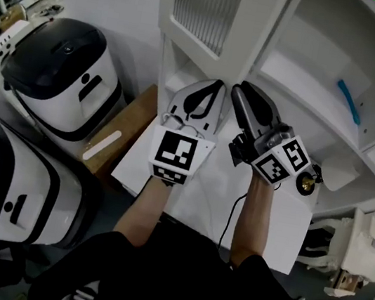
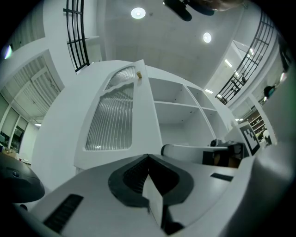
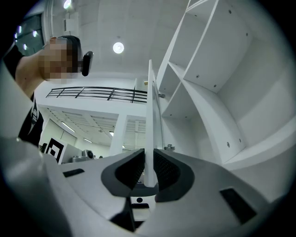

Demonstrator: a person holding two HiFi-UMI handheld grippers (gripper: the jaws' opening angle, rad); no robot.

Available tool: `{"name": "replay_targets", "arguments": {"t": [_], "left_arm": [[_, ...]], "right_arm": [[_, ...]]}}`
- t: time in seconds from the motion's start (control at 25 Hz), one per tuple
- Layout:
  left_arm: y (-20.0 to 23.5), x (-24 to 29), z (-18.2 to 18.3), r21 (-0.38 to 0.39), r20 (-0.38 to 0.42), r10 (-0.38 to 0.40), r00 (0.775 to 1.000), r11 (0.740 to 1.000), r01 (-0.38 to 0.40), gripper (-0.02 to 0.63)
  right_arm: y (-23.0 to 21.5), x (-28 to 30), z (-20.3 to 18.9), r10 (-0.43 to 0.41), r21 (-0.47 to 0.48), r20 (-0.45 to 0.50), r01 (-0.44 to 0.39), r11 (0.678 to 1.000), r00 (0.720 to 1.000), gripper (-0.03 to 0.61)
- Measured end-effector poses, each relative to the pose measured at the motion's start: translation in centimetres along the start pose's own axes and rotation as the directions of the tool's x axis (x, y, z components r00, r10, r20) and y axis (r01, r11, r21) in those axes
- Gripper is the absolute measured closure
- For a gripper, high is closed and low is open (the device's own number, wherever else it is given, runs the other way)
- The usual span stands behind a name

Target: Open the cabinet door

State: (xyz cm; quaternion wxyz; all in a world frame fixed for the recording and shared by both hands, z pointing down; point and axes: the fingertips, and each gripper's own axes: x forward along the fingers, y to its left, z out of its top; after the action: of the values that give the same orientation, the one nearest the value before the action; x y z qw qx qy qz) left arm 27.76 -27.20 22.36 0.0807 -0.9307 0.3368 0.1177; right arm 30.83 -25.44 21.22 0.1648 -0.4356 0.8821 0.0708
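Note:
The white cabinet door point(image 1: 201, 5) with a ribbed glass pane stands part-way open in front of bare white shelves point(image 1: 307, 73). In the right gripper view its thin edge point(image 3: 151, 115) runs up between the dark pads point(image 3: 167, 169), which sit against both of its faces, so my right gripper point(image 3: 149, 172) is shut on the door. In the head view that gripper point(image 1: 240, 92) reaches to the door's lower edge. My left gripper point(image 1: 216, 85) lies beside it, shut on nothing. The left gripper point(image 2: 148, 157) looks at the door's front point(image 2: 113, 115) and its small knob point(image 2: 138, 74).
Two white-and-black rounded machines point(image 1: 58, 74) point(image 1: 4, 179) stand at the left. A wooden board point(image 1: 115, 137) and a white table top point(image 1: 209, 192) lie below the grippers. A blue object point(image 1: 348, 101) rests on a shelf at the right. Clutter point(image 1: 354, 259) sits at the lower right.

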Motion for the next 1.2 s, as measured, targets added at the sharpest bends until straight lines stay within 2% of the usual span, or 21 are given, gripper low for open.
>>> {"name": "replay_targets", "arguments": {"t": [0.32, 0.4, 0.72, 0.96, 1.2], "left_arm": [[0.5, -2.5, 0.2, 0.003, 0.02, 0.033, 0.999, 0.999, -0.033, 0.601], [0.6, -3.1, 0.7, 0.016, 0.043, 0.036, 0.998, 0.999, -0.037, 0.601], [1.9, -5.3, 1.5, 0.036, 0.048, 0.089, 0.995, 0.995, -0.091, 0.601], [2.6, -7.1, 2.3, 0.061, 0.076, 0.081, 0.994, 0.994, -0.086, 0.601], [4.4, -8.7, 2.5, 0.069, 0.073, 0.136, 0.988, 0.988, -0.141, 0.601]], "right_arm": [[3.1, 0.7, -0.2, 0.075, 0.019, 0.003, -0.075, 0.997, 0.997, 0.506], [3.8, 0.9, -0.2, 0.085, 0.005, -0.003, -0.085, 0.996, 0.996, 0.508], [6.2, 1.9, -0.7, 0.123, 0.026, -0.004, -0.123, 0.992, 0.992, 0.512], [8.0, 2.7, -0.9, 0.139, 0.016, 0.008, -0.139, 0.99, 0.99, 0.514], [9.8, 3.8, -1.4, 0.177, 0.017, 0.009, -0.177, 0.984, 0.984, 0.515]]}}
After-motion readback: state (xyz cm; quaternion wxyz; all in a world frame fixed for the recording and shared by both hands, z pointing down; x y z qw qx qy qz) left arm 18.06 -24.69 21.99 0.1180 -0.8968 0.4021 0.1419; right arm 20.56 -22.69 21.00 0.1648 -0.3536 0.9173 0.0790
